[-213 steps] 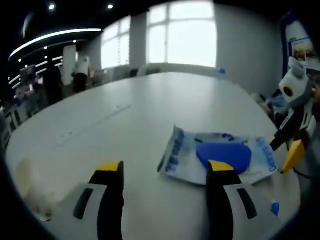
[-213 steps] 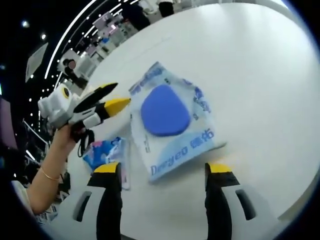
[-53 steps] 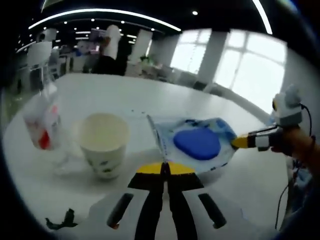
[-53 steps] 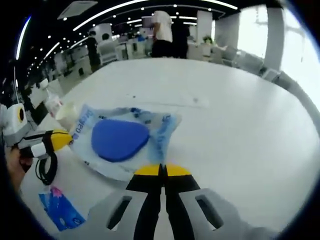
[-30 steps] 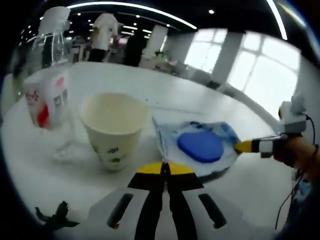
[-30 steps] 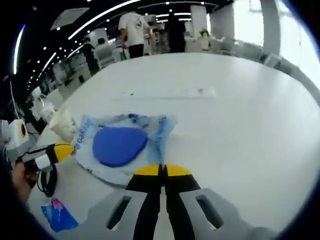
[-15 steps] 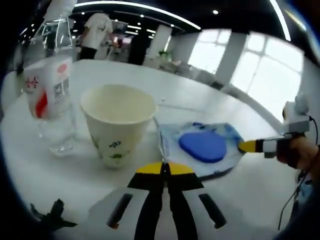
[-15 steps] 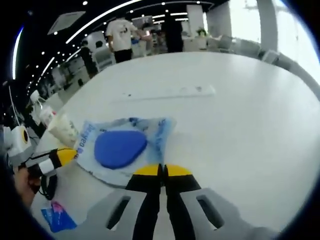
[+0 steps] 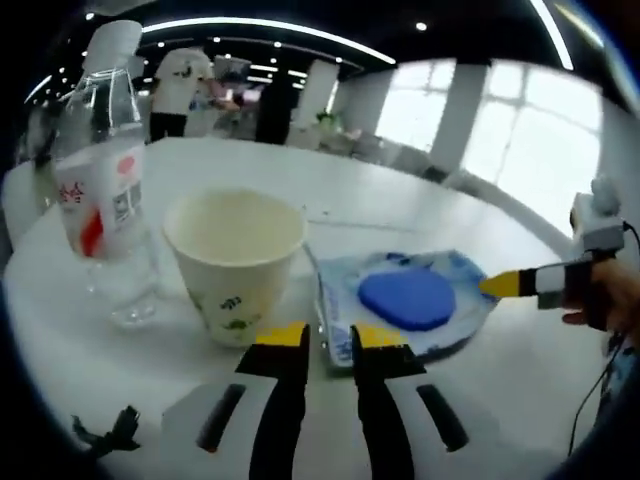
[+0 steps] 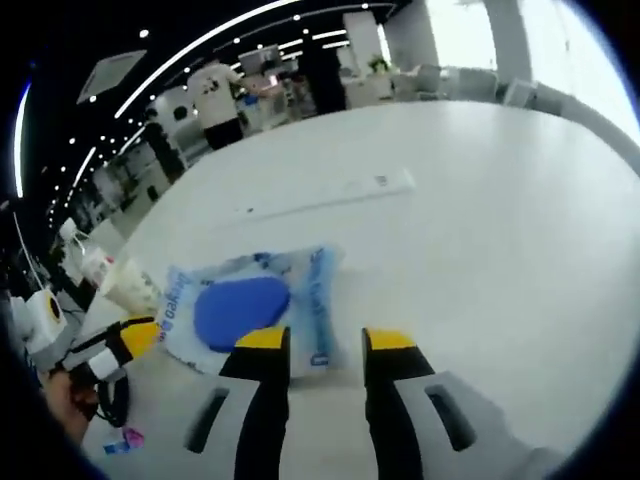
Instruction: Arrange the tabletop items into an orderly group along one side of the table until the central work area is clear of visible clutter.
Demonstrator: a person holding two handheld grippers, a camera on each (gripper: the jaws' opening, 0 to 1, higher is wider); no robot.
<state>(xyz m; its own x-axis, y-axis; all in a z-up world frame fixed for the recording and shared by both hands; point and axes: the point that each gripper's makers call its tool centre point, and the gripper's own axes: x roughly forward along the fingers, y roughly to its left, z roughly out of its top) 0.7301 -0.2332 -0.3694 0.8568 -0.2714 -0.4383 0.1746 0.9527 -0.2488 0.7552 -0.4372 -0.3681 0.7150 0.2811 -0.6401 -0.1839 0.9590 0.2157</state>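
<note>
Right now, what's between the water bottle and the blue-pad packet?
The paper cup, upright, sits between the water bottle and the packet in the left gripper view.

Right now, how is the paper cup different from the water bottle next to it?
The paper cup is cream and you cannot see through it; the water bottle is clear plastic with a red and white label. The cup is short, wide and open on top; the bottle is taller, narrower and has a white cap. Both stand upright on the white table.

Both views low over the table, facing opposite ways, sharing the blue pouch (image 9: pixel 408 300).
</note>
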